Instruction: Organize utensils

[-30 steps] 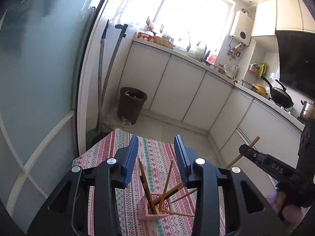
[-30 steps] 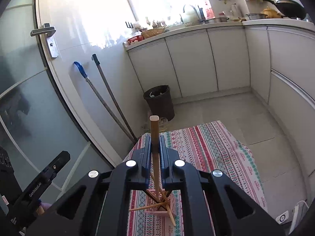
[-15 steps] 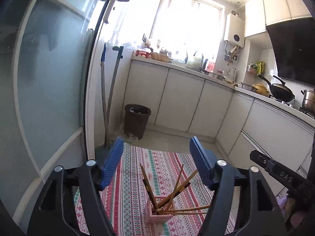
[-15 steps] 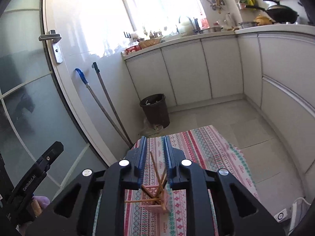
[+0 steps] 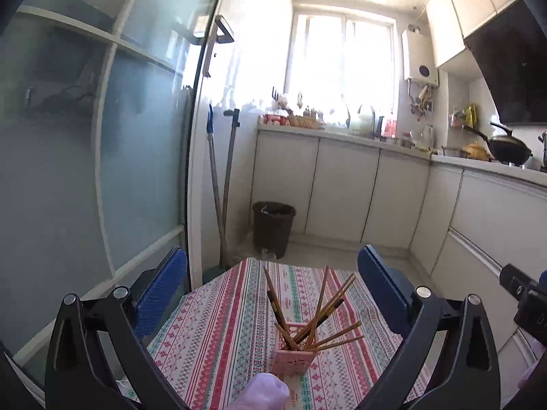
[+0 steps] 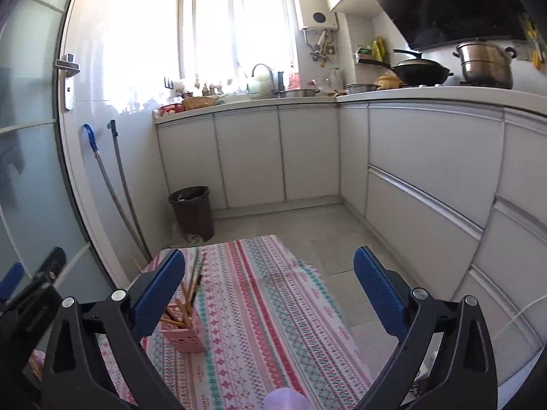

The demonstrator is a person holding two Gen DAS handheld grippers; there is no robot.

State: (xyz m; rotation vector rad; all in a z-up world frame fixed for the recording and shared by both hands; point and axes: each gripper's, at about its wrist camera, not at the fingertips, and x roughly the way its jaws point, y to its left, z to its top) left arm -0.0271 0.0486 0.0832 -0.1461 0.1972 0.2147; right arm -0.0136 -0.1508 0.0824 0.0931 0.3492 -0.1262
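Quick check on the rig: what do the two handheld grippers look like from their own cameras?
Both match: the left gripper and right gripper have glossy black angular plastic arms with silver screws, and flat fingers faced with blue ribbed pads. A lavender gloved fingertip shows below each.

Left gripper (image 5: 271, 287) spread wide above chopsticks (image 5: 316, 311) in pink holder (image 5: 293, 362)

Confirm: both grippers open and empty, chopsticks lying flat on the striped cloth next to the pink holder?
Not quite. The chopsticks stand fanned out inside the pink holder, not flat on the striped cloth; the left wrist view shows it. The left gripper and right gripper are open and empty.
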